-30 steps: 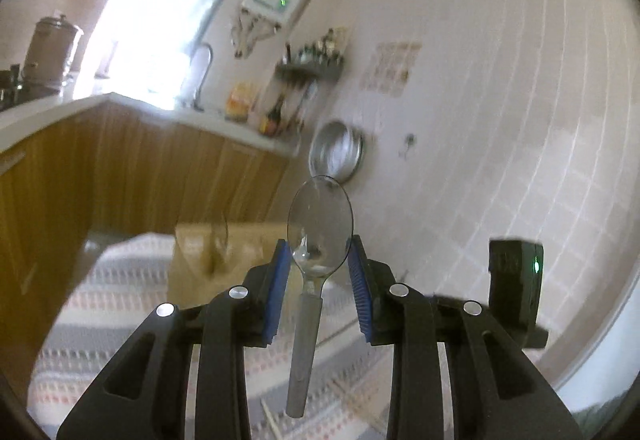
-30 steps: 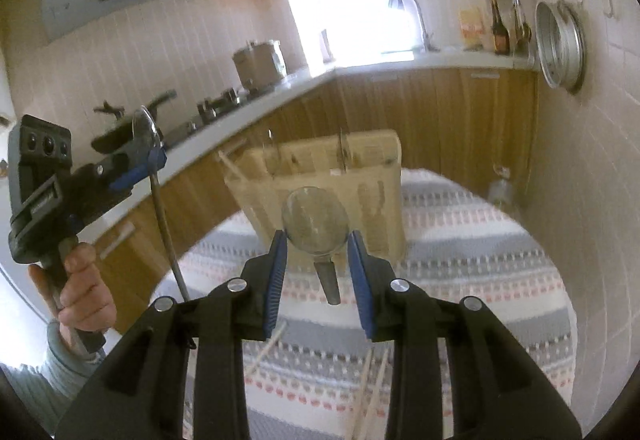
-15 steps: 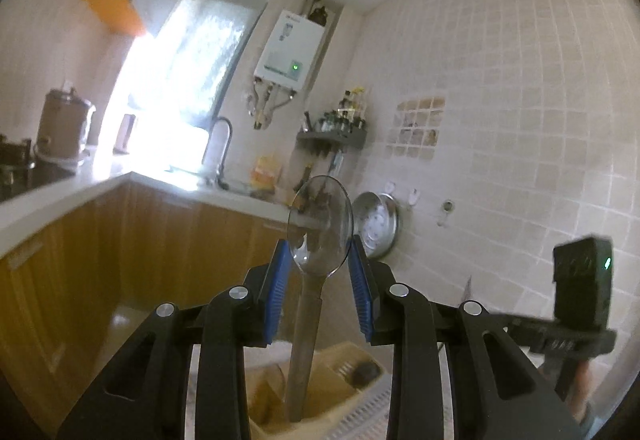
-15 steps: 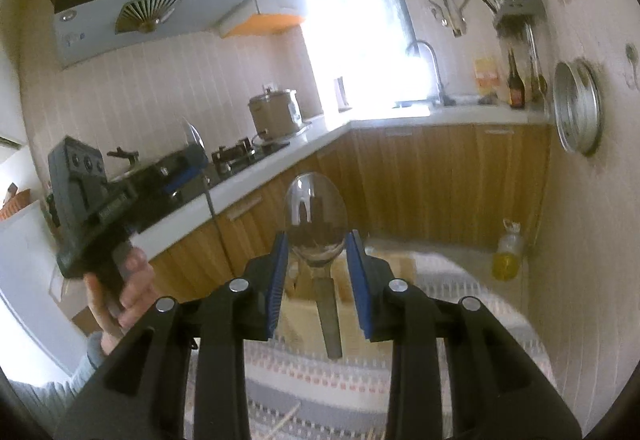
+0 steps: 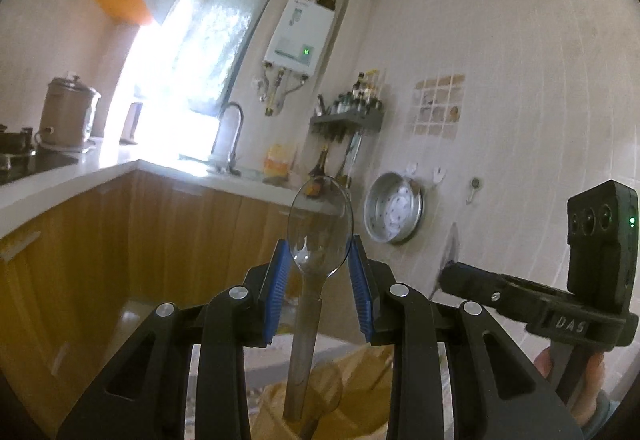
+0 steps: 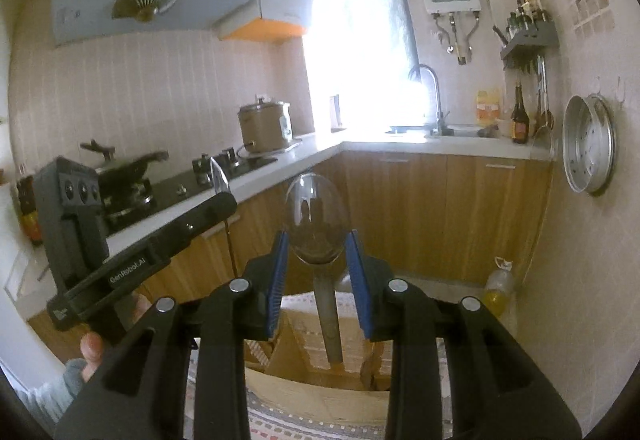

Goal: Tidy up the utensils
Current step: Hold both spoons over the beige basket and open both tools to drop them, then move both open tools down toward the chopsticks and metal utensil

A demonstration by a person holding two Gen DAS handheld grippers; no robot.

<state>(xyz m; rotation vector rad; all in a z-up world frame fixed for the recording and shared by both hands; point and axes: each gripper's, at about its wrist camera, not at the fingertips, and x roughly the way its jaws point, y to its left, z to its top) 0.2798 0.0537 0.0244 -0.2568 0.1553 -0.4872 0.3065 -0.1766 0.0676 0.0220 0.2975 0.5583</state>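
Note:
My left gripper point(image 5: 319, 272) is shut on the bowl of a metal spoon point(image 5: 319, 230), which stands upright with its handle hanging down over the wooden utensil holder point(image 5: 348, 400). My right gripper point(image 6: 316, 266) is likewise shut on the bowl of a second metal spoon point(image 6: 316, 215), handle pointing down above the wooden holder point(image 6: 316, 388). In the left wrist view the right gripper's body point(image 5: 560, 304) shows at the right edge. The left gripper's body point(image 6: 132, 252), spoon tip up, shows at the left of the right wrist view, held by a hand point(image 6: 90, 348).
The holder stands on a striped cloth point(image 6: 312, 424). Behind are wooden cabinets point(image 6: 440, 215) under a white counter, a stove with a pan point(image 6: 132, 175), a rice cooker point(image 6: 266, 127), a sink tap point(image 6: 430, 95), and a round steel tray point(image 6: 588, 143) on the tiled wall.
Both grippers have tilted upward and moved with their spoons; the table and holder slid to the bottom of each view, and the spoon handles now hang over the holder.

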